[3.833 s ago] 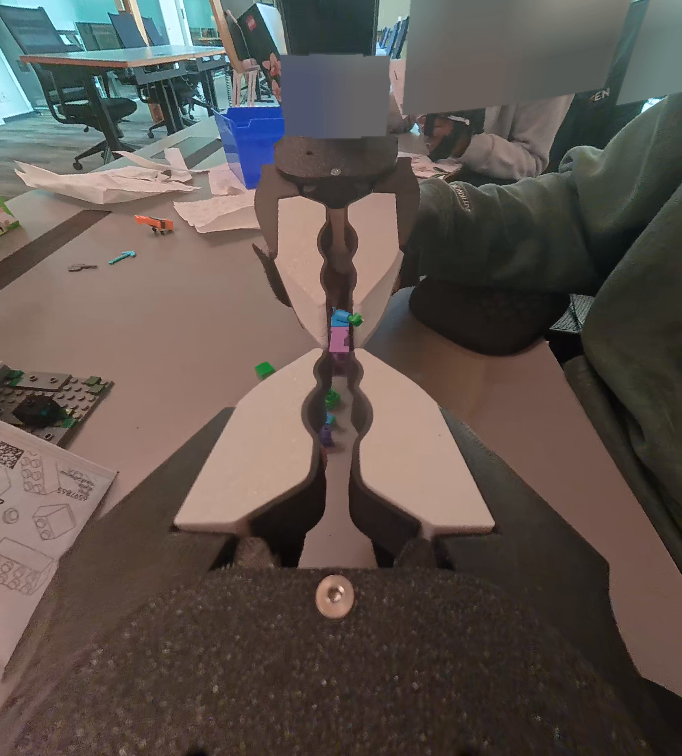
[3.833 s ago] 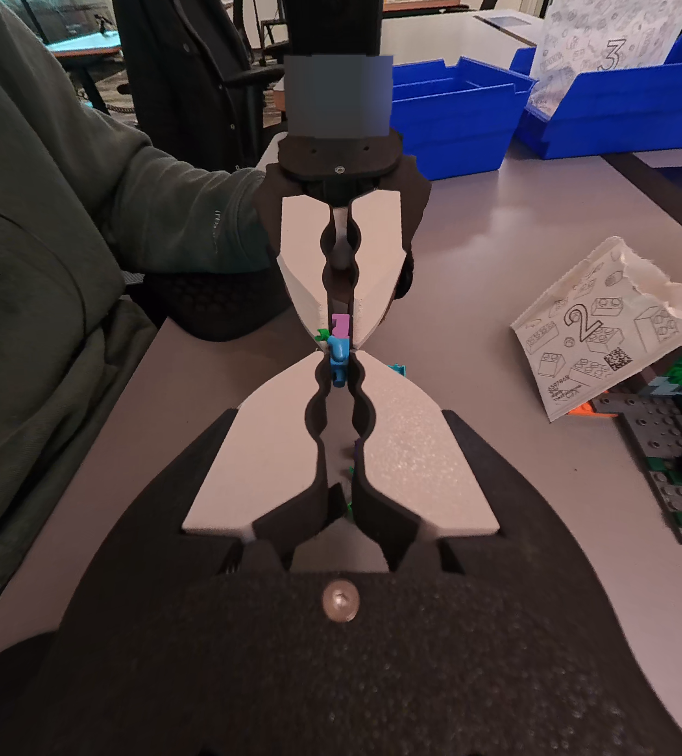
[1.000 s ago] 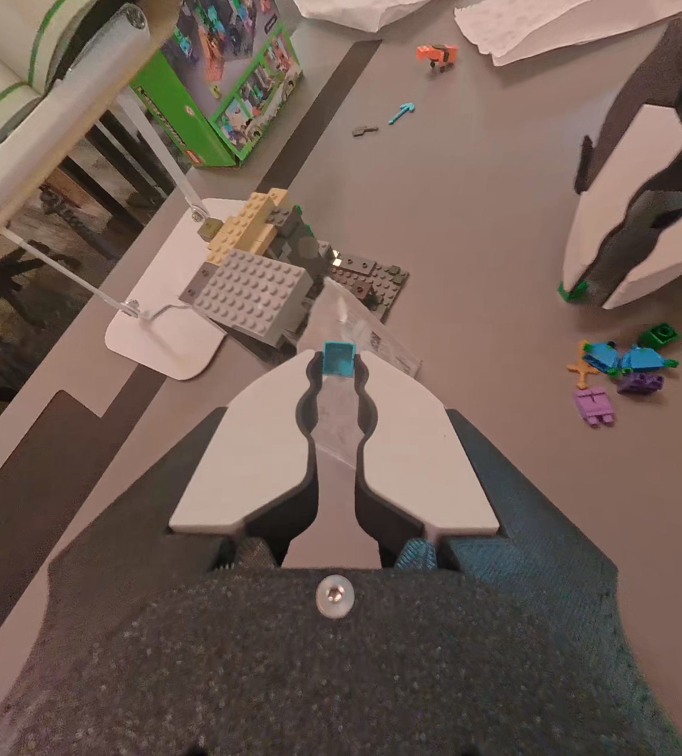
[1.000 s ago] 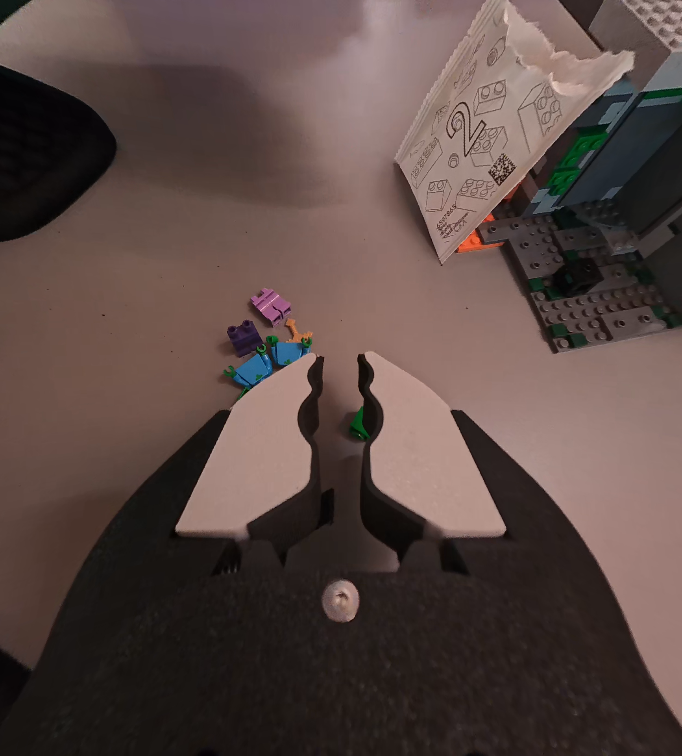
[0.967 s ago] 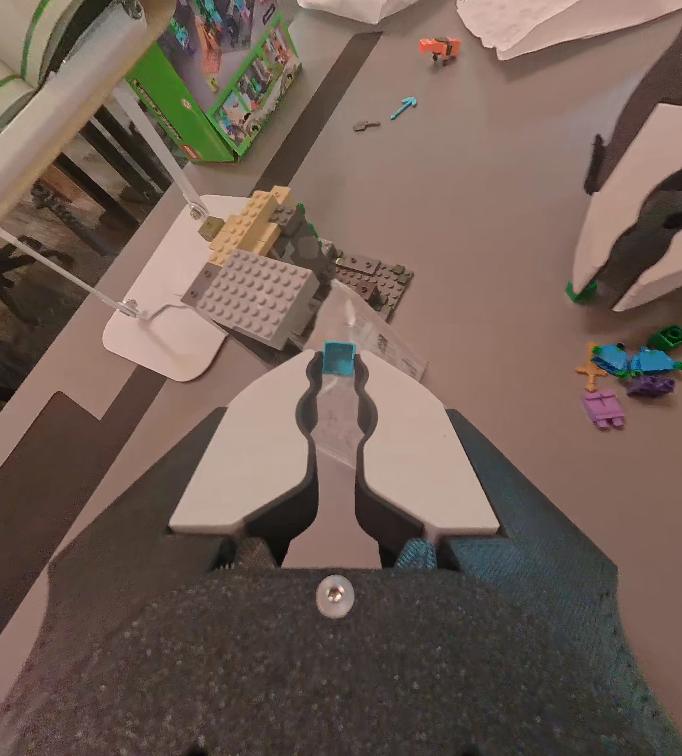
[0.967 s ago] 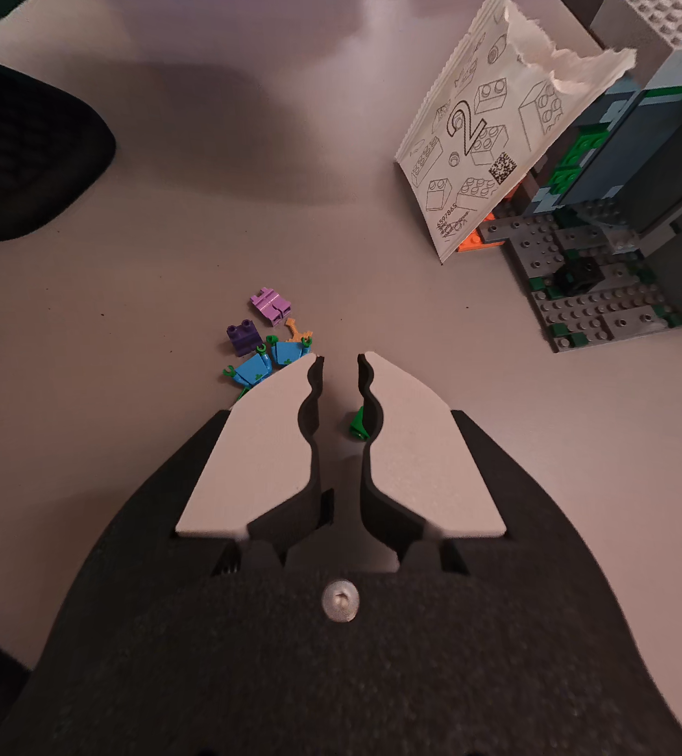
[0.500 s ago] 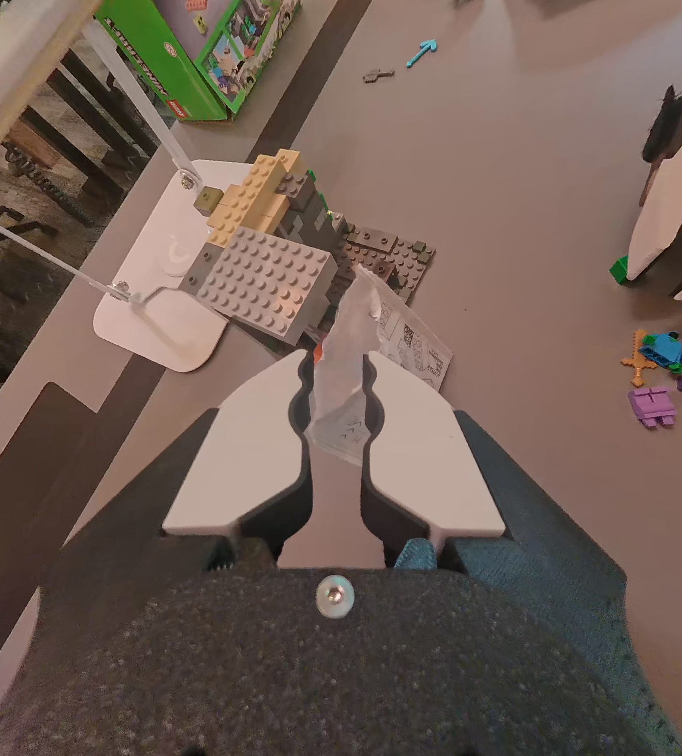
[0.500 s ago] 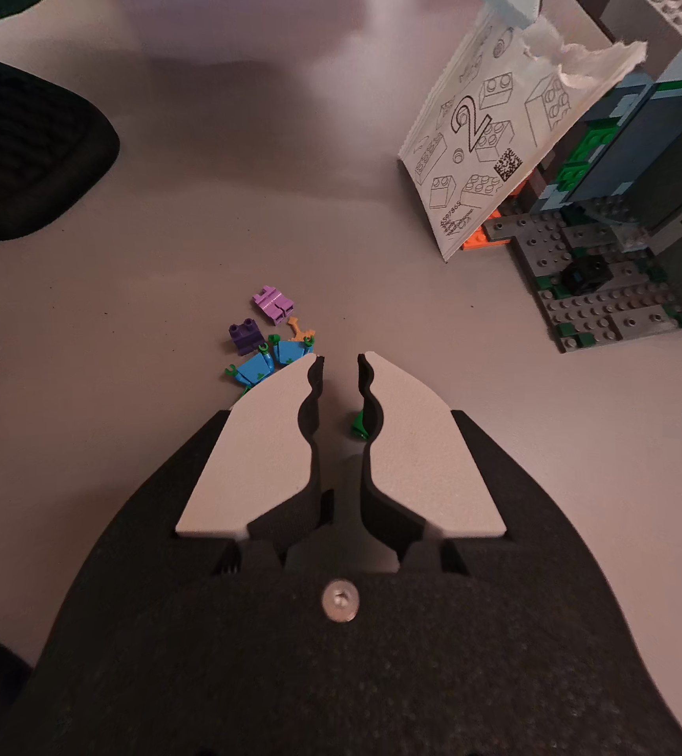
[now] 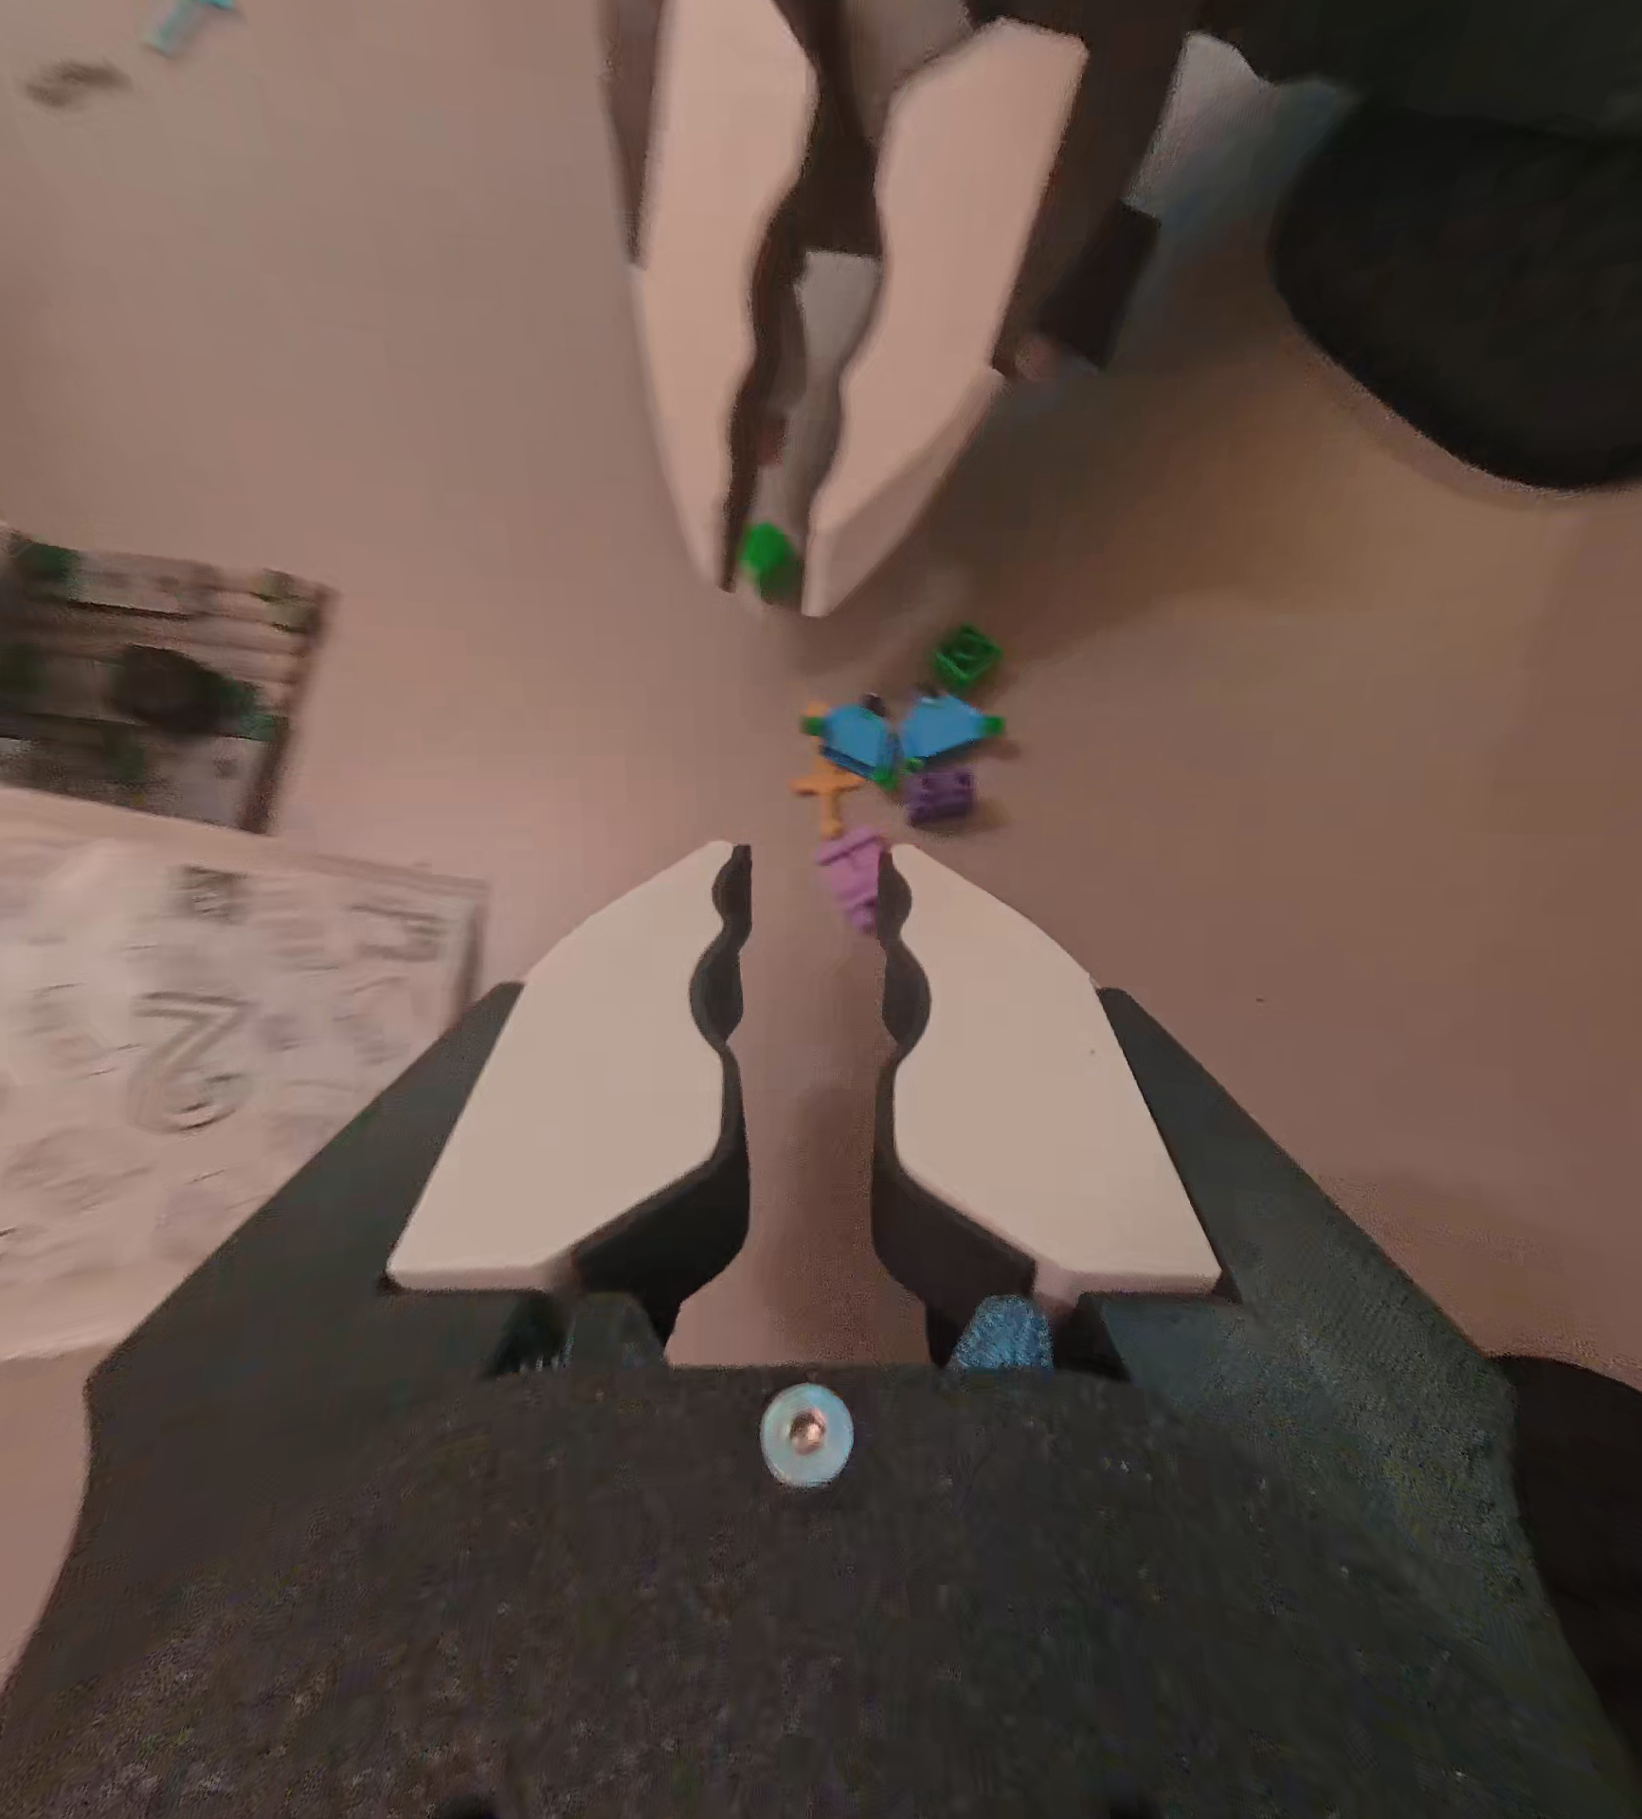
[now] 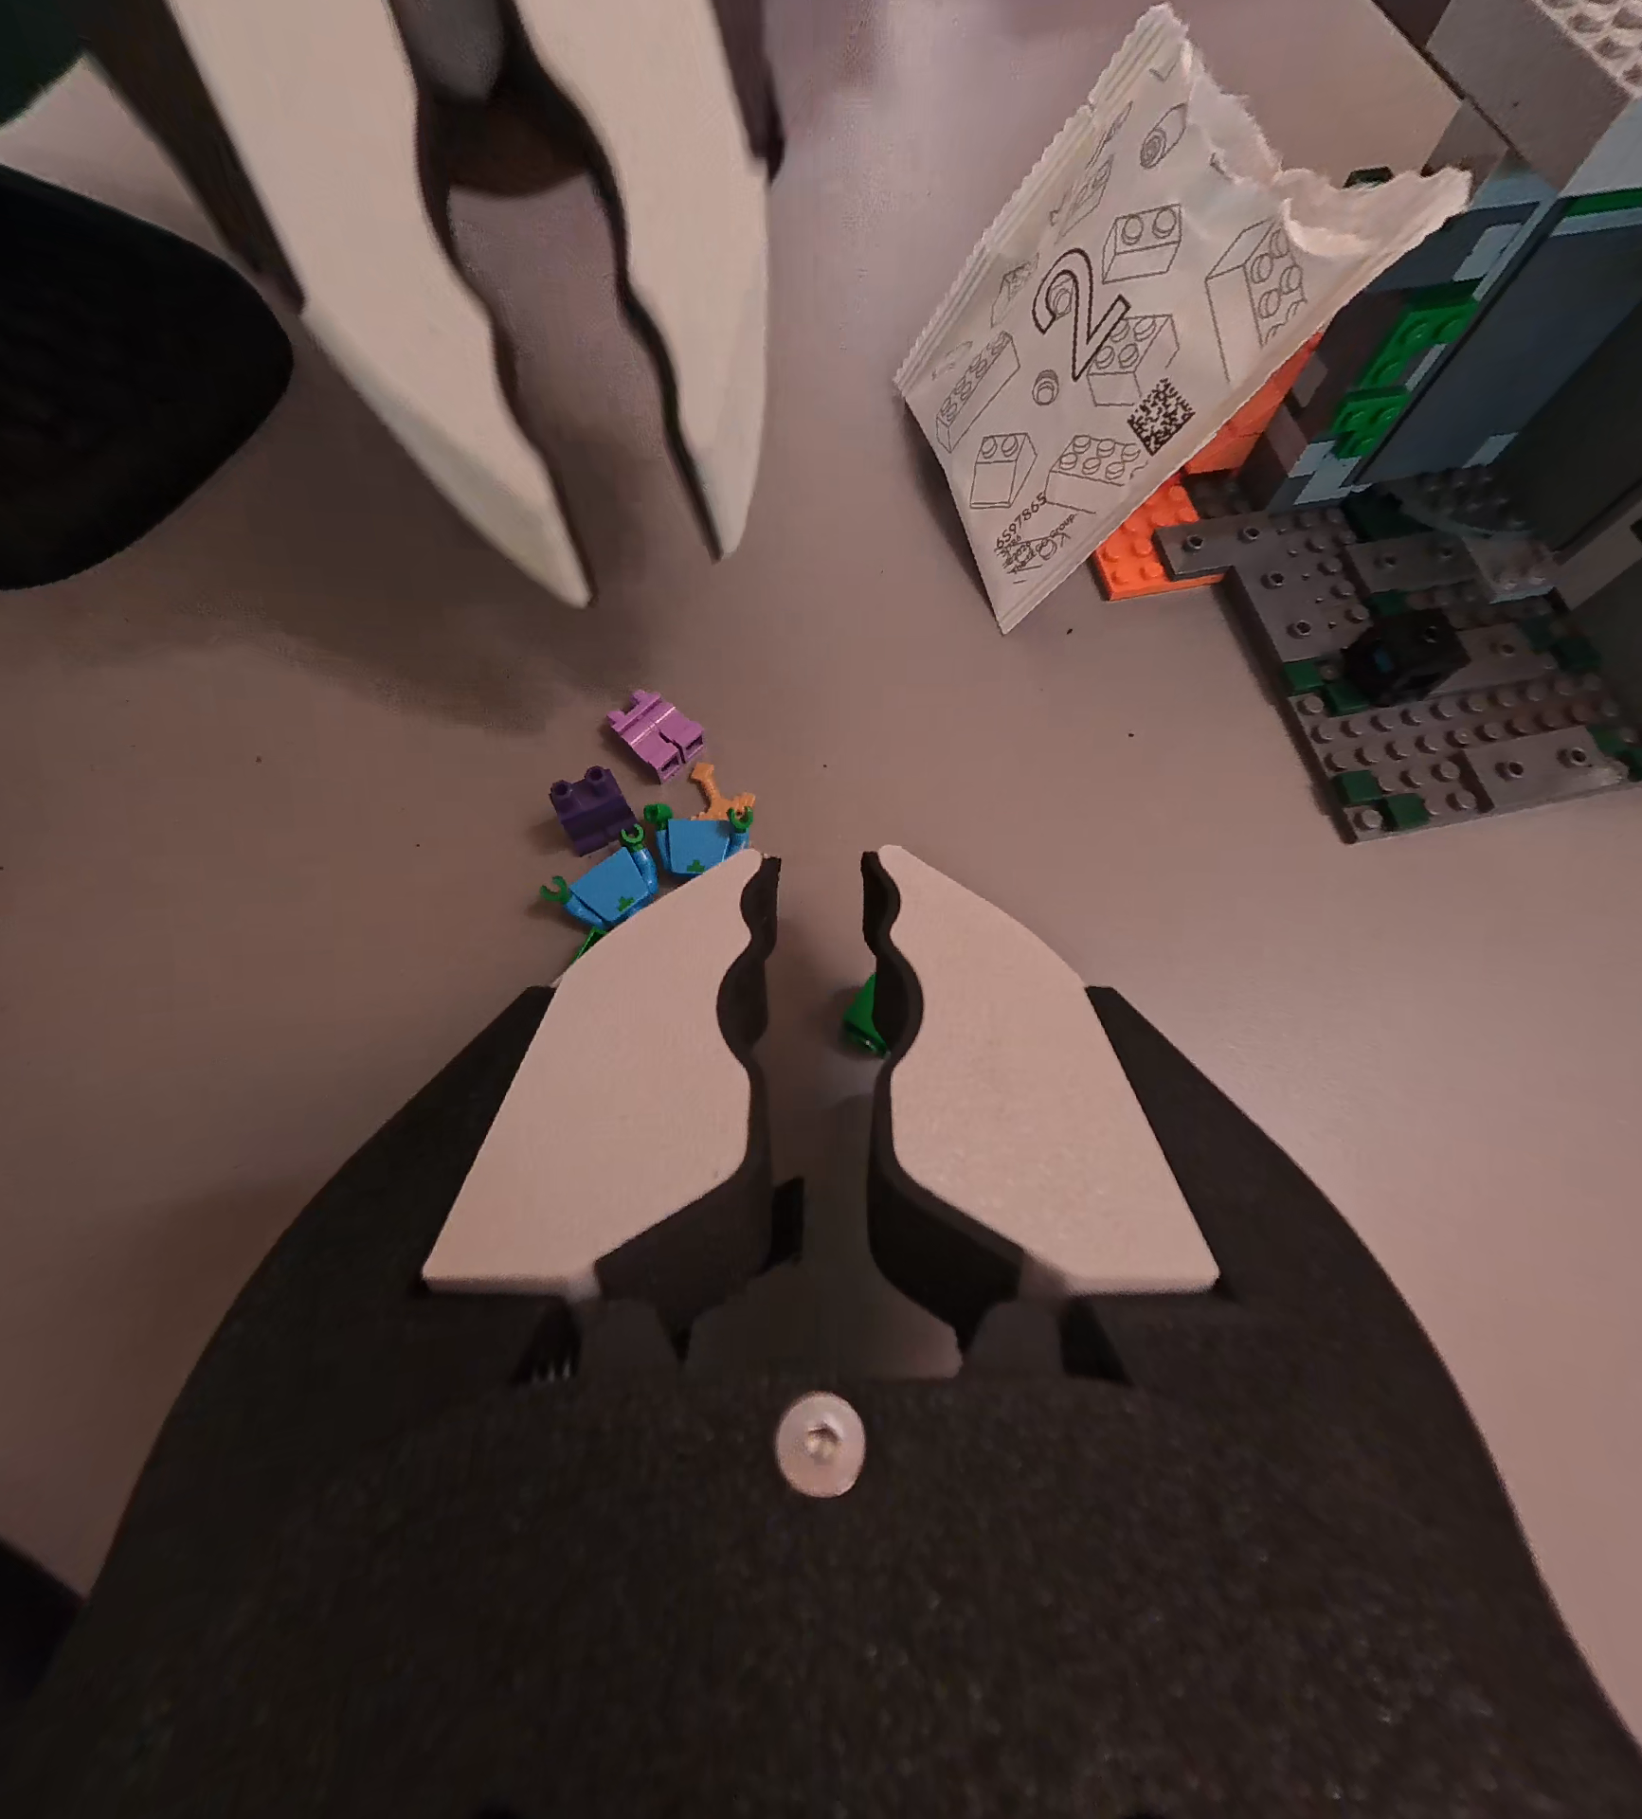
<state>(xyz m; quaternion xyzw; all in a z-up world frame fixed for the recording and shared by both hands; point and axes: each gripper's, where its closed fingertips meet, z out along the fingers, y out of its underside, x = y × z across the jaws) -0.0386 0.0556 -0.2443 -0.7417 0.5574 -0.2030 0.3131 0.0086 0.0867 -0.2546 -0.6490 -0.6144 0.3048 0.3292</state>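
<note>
My left gripper (image 9: pixel 815 856) is open and empty. It hovers over a cluster of small loose pieces on the table. A lilac legs piece (image 9: pixel 851 876) lies on the table below its tips, untouched. Beyond it lie a tan sword (image 9: pixel 826 792), two blue torsos (image 9: pixel 861 738), dark purple legs (image 9: pixel 940 797) and a hollow green square (image 9: pixel 967 659). My right gripper (image 10: pixel 819 861) is open, low over the table, facing the left gripper (image 10: pixel 651 571). A small green piece (image 10: pixel 858 1024) sits by its right finger's inner side, clear of the left pad. It also shows between those tips in the left wrist view (image 9: pixel 765 556).
A torn white paper bag (image 10: pixel 1122 335) leans on a brick build with a grey studded baseplate (image 10: pixel 1486 689) to the right. Both show blurred at the left of the left wrist view (image 9: pixel 157 1034). A dark padded object (image 10: pixel 59 394) lies at the far left. Across from one pair of fingers to the other is roughly 7 cm. From the left gripper's tips to the lilac legs piece (image 9: pixel 851 876) is close to 4 cm. The right camera catches it too, in the right wrist view (image 10: pixel 661 724). The hollow green square (image 9: pixel 967 659) lies around 4 cm away from my right fingertips. The tan sword (image 9: pixel 826 792) lies around 4 cm away from my right fingertips. Look for it in the right wrist view (image 10: pixel 716 802) too.
A second ago my left gripper held a small teal brick near the build. Its jaws have opened, the brick is gone, and it has swung over to the loose pieces. The right gripper stayed put.
</note>
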